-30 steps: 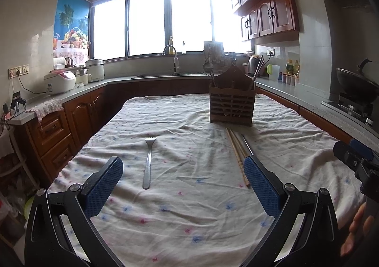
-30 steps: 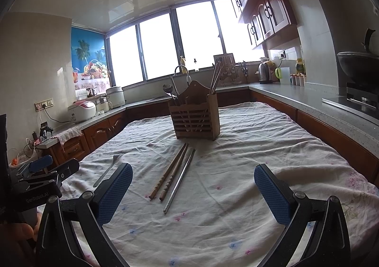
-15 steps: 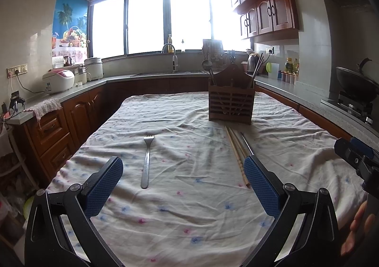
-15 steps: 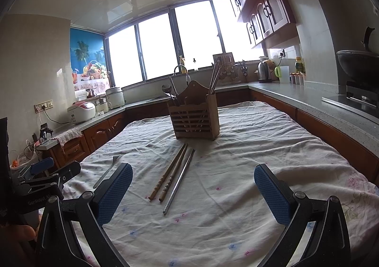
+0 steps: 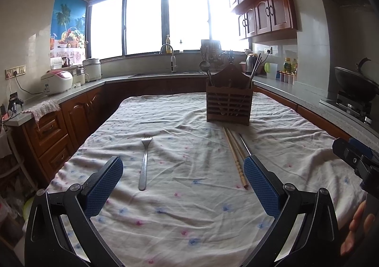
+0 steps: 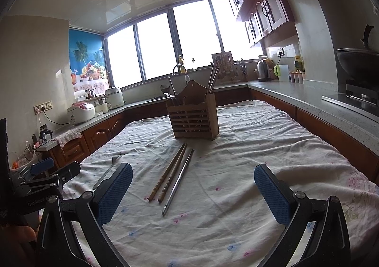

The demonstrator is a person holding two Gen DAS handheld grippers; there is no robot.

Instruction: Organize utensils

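A metal fork lies on the flowered tablecloth, tines away from me; it also shows in the right wrist view. Two wooden chopsticks and a metal chopstick lie side by side in front of a wooden utensil holder; the left wrist view shows the wooden chopsticks and the holder too. The holder has a ladle and chopsticks standing in it. My left gripper is open and empty above the near cloth. My right gripper is open and empty, near the chopsticks' ends.
Counters run round the table: rice cookers at left, a sink tap at the back, a kettle and a wok on a stove at right. The other gripper shows at each view's edge.
Both views have shifted slightly; the left wrist view has tilted a little so the table sits lower. Nothing on the table has moved and both grippers stay open.
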